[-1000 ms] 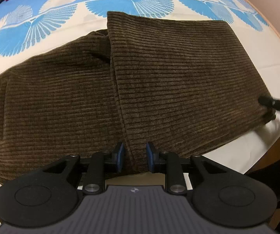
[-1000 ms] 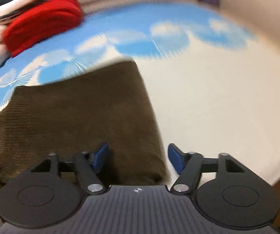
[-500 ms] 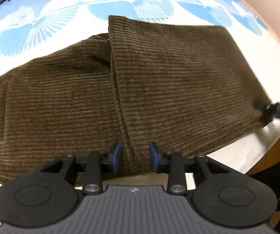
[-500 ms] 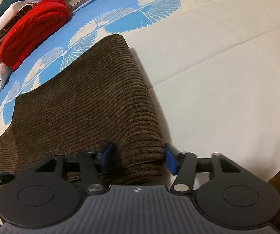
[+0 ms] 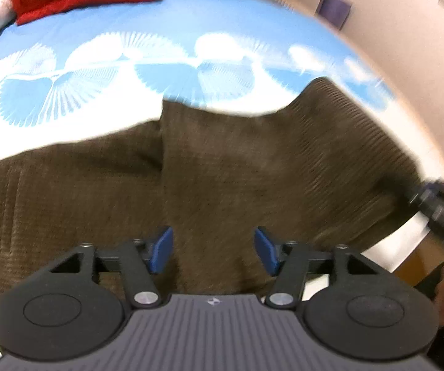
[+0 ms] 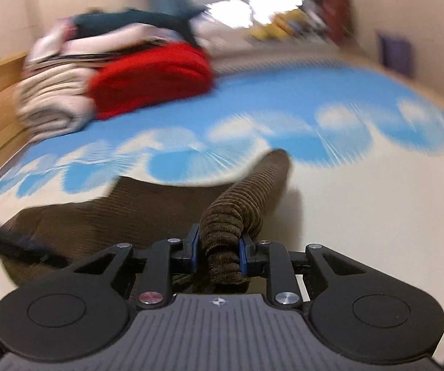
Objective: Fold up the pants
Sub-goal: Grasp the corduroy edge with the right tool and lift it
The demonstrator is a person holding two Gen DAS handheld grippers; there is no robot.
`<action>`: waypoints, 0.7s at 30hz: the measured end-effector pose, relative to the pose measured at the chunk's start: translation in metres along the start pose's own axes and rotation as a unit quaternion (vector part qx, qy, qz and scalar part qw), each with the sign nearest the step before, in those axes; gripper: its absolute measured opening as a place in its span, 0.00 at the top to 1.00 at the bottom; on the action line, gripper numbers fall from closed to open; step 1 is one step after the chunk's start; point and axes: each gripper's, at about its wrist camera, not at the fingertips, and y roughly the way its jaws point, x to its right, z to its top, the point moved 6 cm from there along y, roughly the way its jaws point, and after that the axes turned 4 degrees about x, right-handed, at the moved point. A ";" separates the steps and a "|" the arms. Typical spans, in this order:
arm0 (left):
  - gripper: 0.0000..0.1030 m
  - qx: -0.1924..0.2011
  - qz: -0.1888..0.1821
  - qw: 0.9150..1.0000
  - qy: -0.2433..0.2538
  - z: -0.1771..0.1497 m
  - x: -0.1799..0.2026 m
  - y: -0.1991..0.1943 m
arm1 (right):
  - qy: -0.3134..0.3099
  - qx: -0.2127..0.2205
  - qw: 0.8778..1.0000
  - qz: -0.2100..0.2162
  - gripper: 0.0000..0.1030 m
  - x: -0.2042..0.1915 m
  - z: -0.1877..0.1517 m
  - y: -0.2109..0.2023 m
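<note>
Blue-and-white sheet (image 5: 98,71) covers the bed, with a red blanket (image 6: 154,77) and stacked laundry at the far end. Your pants (image 5: 222,170), brown corduroy, lie across the near part, already doubled. Your right gripper (image 6: 218,255) is closing, its pads pinching a bunched edge raised off the bed. Your left gripper (image 5: 212,249) is opening wide above the cloth, gripping nothing. To fold well, I'd say carry the pinched edge straight across toward the far end, keep it low so the layers don't slide, and have your left gripper pin the crease.
</note>
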 end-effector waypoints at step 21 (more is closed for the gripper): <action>0.19 -0.076 -0.104 0.984 -0.126 0.080 -0.027 0.053 | -0.257 -0.020 0.957 0.130 0.77 -0.175 -0.003 0.034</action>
